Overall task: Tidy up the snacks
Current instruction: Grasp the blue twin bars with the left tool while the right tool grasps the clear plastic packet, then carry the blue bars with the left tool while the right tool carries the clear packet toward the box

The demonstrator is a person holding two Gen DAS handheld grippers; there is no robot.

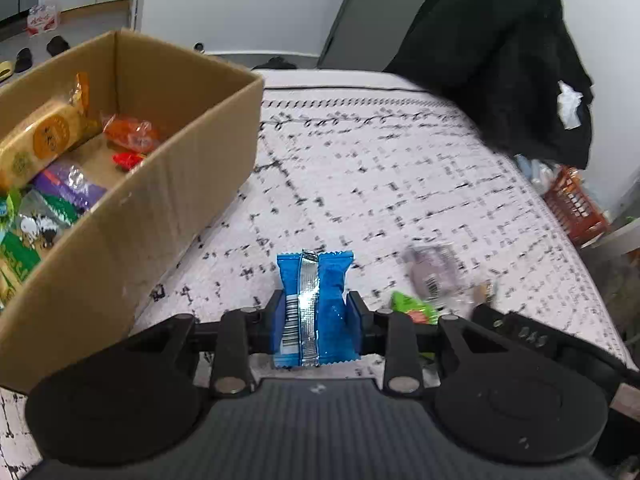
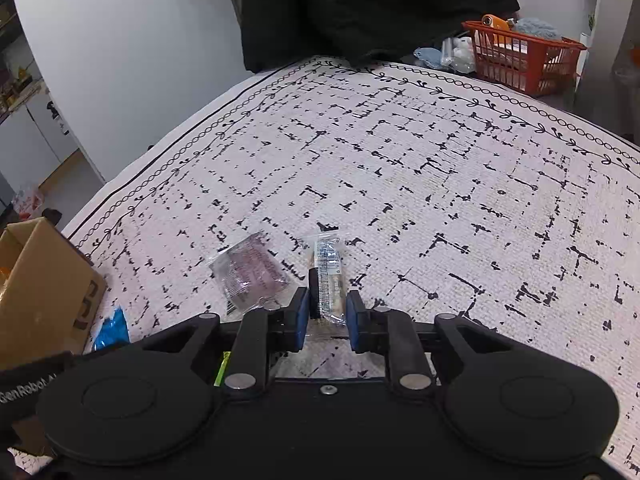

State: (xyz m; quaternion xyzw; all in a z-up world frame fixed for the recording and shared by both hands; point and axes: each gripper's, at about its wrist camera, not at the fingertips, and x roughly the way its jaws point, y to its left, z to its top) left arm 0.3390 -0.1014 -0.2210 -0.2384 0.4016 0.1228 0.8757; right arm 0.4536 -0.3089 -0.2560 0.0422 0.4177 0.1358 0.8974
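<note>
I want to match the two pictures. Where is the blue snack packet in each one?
Left wrist view: the blue snack packet sits bottom centre, clamped in the left gripper.
Right wrist view: only a blue corner shows at lower left, beside the box.
Shared landmark: the cardboard box, left of the packet in both views.

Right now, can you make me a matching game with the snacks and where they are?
Things:
1. blue packet
2. clear-wrapped snack
3. purple packet
4. orange packet

Places:
A. inside the cardboard box
B. between the left gripper's fingers
C. lying loose on the patterned cloth
D. between the right gripper's fingers

Pairs: 1-B, 2-D, 3-C, 4-A
</note>
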